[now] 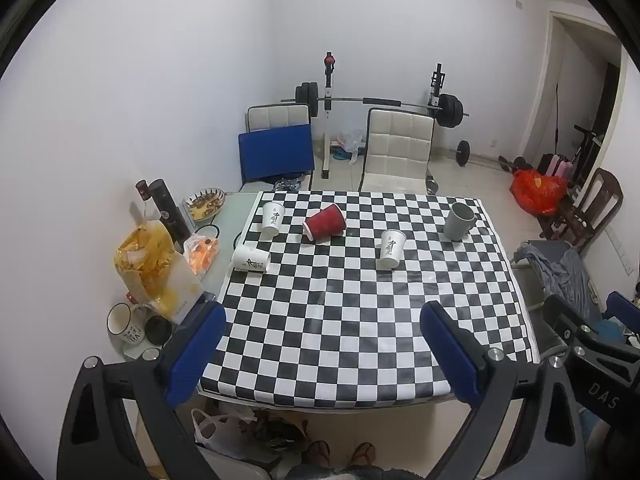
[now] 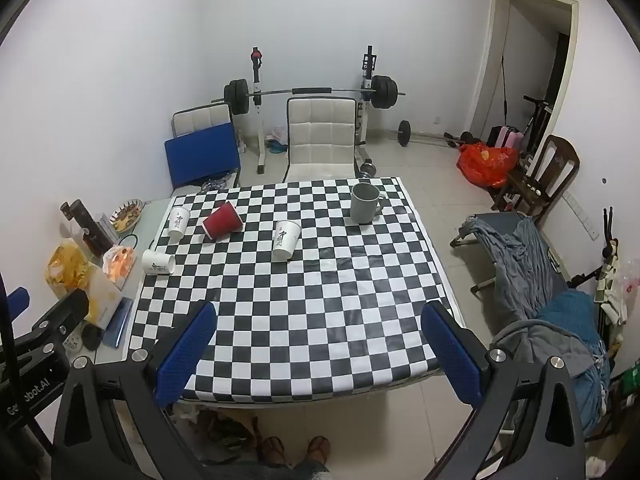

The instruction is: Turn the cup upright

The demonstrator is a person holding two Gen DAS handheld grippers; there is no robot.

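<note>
A red cup (image 1: 325, 223) (image 2: 222, 220) lies on its side on the black-and-white checkered table (image 1: 360, 320) (image 2: 300, 300), toward the far left. A white paper cup (image 1: 251, 259) (image 2: 158, 262) also lies on its side at the left edge. Two more white paper cups stand upright, one far left (image 1: 273, 218) (image 2: 178, 221) and one mid-table (image 1: 391, 249) (image 2: 285, 240). A grey mug (image 1: 459, 221) (image 2: 365, 203) stands upright at the far right. My left gripper (image 1: 320, 356) and right gripper (image 2: 320, 354) are both open and empty, above the table's near edge.
Left of the cloth stand a dark bottle (image 1: 170, 210), a snack bag (image 1: 148, 264), a plate of food (image 1: 206, 202) and a white mug (image 1: 124, 322). White chairs (image 1: 398, 156) and a barbell rack (image 1: 380, 102) stand behind. A cot with clothes (image 2: 532, 276) lies at the right.
</note>
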